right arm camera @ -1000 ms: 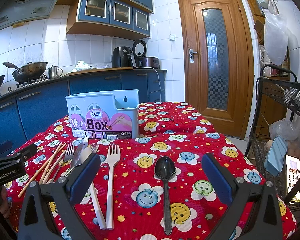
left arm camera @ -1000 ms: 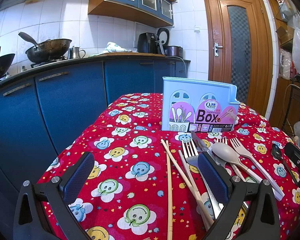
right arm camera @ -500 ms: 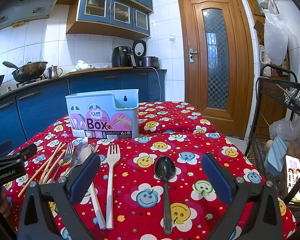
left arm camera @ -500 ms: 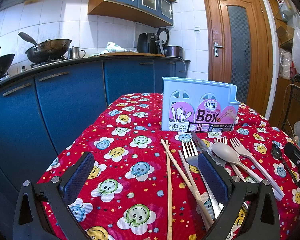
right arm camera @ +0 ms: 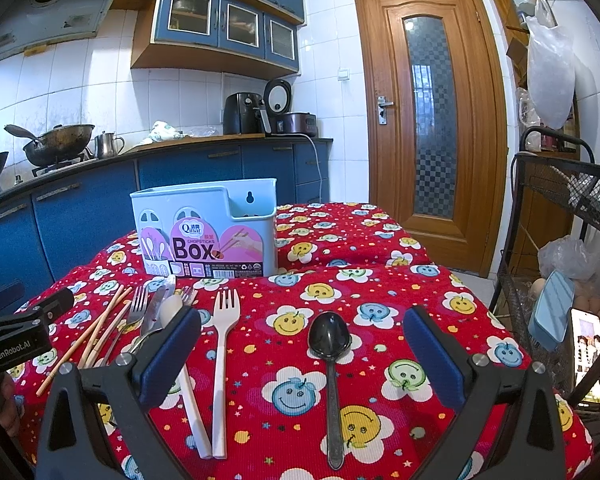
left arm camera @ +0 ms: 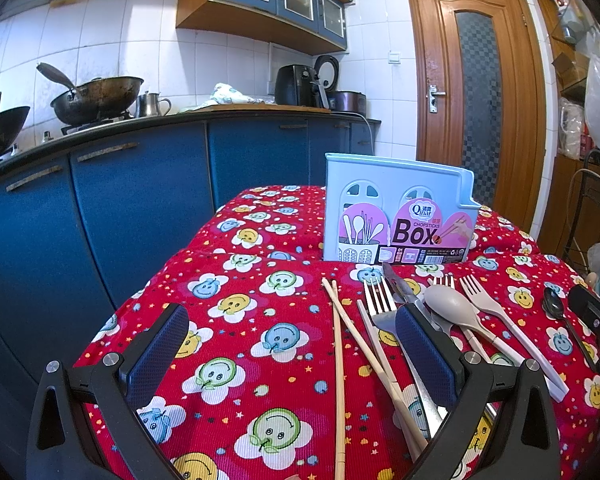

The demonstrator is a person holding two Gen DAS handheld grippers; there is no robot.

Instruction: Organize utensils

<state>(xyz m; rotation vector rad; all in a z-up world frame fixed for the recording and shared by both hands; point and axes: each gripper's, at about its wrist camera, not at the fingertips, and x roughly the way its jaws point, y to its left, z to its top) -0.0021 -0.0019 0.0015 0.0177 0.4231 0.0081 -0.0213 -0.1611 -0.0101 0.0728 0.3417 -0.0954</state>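
A pale blue chopsticks box stands upright on the red smiley tablecloth. In front of it lie wooden chopsticks, a metal fork, a knife, a beige spoon and a beige fork. My left gripper hovers open just short of the chopsticks. A black spoon lies between the fingers of my open right gripper, below them. A white fork is beside its left finger.
Blue kitchen cabinets with woks on the counter run behind the table. A wooden door is at the back right. A black wire rack with a phone stands off the table's right edge.
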